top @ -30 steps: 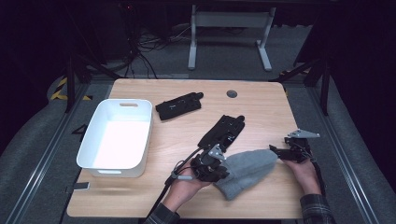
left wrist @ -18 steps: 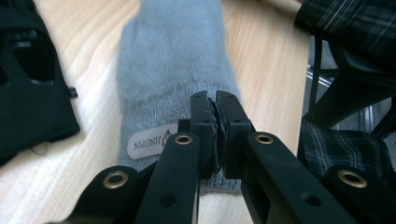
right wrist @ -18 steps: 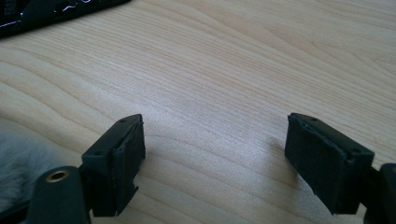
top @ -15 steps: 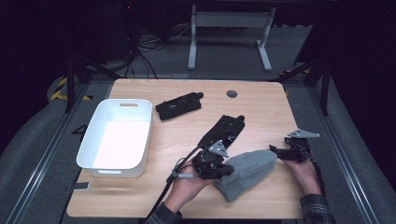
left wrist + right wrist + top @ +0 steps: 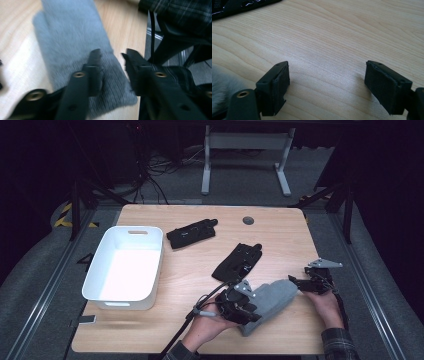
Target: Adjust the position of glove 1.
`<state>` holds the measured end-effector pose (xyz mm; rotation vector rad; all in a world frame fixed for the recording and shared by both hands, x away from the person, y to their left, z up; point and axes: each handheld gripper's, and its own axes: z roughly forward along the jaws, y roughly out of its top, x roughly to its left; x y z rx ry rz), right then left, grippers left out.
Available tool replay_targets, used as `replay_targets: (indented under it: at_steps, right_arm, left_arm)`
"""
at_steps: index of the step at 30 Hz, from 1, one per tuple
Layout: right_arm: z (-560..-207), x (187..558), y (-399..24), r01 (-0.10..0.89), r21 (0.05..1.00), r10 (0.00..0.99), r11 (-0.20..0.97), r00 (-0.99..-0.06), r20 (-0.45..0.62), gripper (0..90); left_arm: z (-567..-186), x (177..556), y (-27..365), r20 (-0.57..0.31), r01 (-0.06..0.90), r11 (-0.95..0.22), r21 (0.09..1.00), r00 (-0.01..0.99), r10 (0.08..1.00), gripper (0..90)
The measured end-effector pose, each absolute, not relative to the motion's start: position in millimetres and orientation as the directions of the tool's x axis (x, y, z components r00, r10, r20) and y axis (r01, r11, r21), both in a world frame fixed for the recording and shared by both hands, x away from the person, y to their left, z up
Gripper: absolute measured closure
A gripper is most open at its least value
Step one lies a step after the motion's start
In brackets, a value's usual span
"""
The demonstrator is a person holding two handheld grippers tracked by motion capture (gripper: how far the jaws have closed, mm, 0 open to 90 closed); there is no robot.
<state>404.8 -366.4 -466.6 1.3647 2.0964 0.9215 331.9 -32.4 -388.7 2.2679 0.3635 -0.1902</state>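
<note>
A grey woolly glove [image 5: 276, 294] lies flat on the wooden table [image 5: 200, 270] near its front edge. My left gripper [image 5: 248, 310] is over the glove's cuff end. Its jaws have just been opening and now stand apart, with the grey glove [image 5: 70, 32] lying under and between them, unpinched; the left gripper [image 5: 112, 53] is open. My right gripper [image 5: 296, 283] rests low at the glove's other end. In the right gripper view the right gripper [image 5: 327, 72] stands wide open over bare wood, with grey fuzz [image 5: 219, 82] at its left.
A white tub [image 5: 120, 301] stands at the table's left. One black glove [image 5: 239, 261] lies just beyond the grey one, and another black glove [image 5: 191, 233] lies farther back; its edge shows as a black glove [image 5: 237, 5] in the right gripper view. The table's edge is close on the right.
My left gripper has edged slightly right over the glove's cuff. The right hand and the other things have kept still.
</note>
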Motion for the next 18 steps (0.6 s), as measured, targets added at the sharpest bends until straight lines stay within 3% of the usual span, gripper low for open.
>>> replay_targets:
  at_steps: [5,10,18]
  right_arm:
    - [-466.6,404.8,-366.3,0.602,0.748,0.919,0.279,-0.394,-0.026,20.6]
    - [-466.5,404.7,-366.3,0.602,0.748,0.919,0.28,-0.394,-0.026,20.7]
    - [-466.6,404.9,-366.5,0.601,0.748,0.917,0.281,-0.397,-0.025,20.7]
  left_arm:
    - [-379.1,345.6,-35.1,-0.236,0.329,-0.608,0.723,0.944,0.23,40.5]
    - [-379.3,365.8,-47.4,-0.219,0.338,-0.604,0.722,0.939,0.264,28.2]
    - [-401.5,392.7,-73.3,-0.232,0.383,-0.619,0.686,0.921,0.312,15.6]
